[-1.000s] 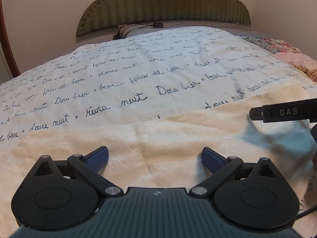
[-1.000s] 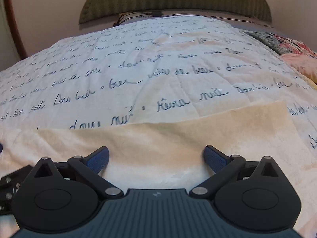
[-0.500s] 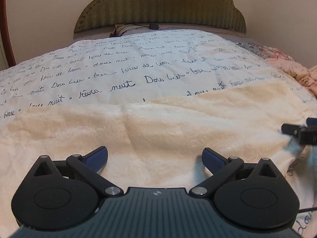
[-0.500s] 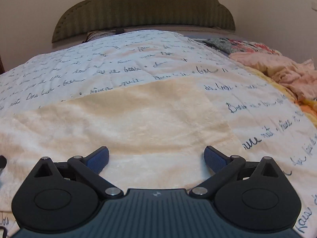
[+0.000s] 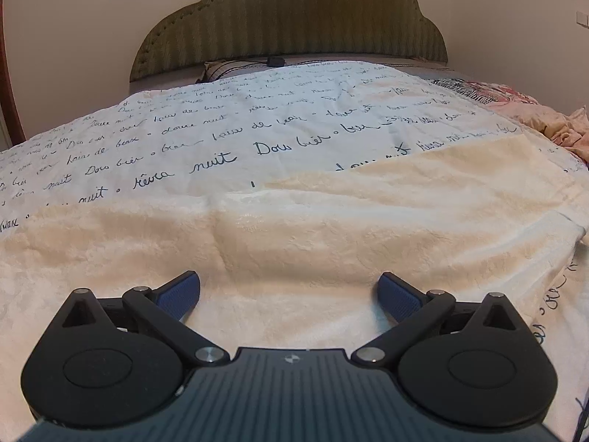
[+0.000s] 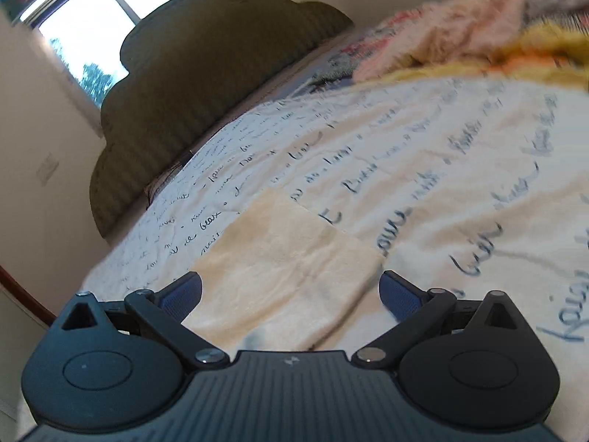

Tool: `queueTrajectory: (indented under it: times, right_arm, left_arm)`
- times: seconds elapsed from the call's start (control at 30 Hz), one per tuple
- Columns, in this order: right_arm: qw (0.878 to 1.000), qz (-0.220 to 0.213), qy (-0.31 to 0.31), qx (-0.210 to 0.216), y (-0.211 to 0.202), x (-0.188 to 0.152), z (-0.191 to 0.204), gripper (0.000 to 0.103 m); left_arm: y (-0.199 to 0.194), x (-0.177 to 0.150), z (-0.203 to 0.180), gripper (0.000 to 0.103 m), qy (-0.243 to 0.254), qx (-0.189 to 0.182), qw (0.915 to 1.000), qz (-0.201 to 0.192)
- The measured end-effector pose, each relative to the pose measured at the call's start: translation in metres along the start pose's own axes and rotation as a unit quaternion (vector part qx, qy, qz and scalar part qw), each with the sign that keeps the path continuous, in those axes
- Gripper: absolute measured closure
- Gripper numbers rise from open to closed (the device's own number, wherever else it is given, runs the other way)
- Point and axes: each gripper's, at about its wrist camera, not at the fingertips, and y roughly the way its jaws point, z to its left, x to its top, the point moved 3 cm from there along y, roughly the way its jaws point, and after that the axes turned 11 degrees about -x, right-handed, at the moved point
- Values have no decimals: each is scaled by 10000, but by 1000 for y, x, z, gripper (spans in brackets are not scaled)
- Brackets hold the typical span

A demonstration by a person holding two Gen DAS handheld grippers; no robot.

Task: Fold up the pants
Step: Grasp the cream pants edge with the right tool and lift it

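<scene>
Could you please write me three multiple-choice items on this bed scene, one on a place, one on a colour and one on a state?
1. Where do the cream plush pants lie?
A. On the white bedspread with dark cursive writing
B. Over the headboard
C. On the floor

2. What colour are the pads on the fingers of the left gripper?
A. Red
B. Blue
C. Yellow

3. How do the jaws of the right gripper stand?
A. Shut on the pants
B. Shut on nothing
C. Open, with nothing held

Answers:
1 A, since the cream fabric is spread flat across the written bedspread in front of the olive padded headboard.
2 B, since both pads show blue against the black linkage.
3 C, since the fingers stand wide apart with the pants' corner lying loose between them.
</scene>
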Motion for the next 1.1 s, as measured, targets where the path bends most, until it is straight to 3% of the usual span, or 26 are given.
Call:
queueTrajectory:
  times: [0.1,0.17,0.3,0.37,0.6,0.67,0.73,0.8,0.87,1.03,1.07,1.1]
  right_arm:
    - [9969,285,545,488,2,-3,-21,0]
    - [9952,349,622,669,4,-3,-20,0]
    - [9910,648,712,926,25,-1,-8,0]
    - [9927,623,669,782,36,3,-2,0]
    - [9939,288,782,716,56,12,12,0]
    - [9960,156,513,716,52,8,17,10]
    - [9984,55,170,532,50,3,24,43]
    - [9994,24,-290,185,53,0,28,62]
    - [9989,74,-437,146,57,-3,23,63]
    - [9977,370,111,557,64,6,10,62]
    - [9968,374,140,687,65,6,10,65]
    - [9969,336,92,705,65,6,11,77]
  left_arm:
    - [-9,15,-11,1,0,-301,9994,-149]
    - [-11,24,-27,0,289,-363,9986,-241]
    - [20,15,-53,1,1084,-220,9931,399]
    - [17,9,-49,0,947,-292,9950,133]
    - [8,18,-28,1,534,-321,9976,301]
    - [3,20,-22,1,487,-206,9983,240]
    - [0,18,-17,1,451,-114,9987,206]
    - [0,15,-13,0,416,-93,9988,253]
    - [-1,10,-9,0,337,-127,9990,262]
    - [3,11,-6,0,186,-190,9993,281]
    - [3,11,-6,0,160,-195,9993,281]
    - [3,12,-6,1,157,-201,9992,291]
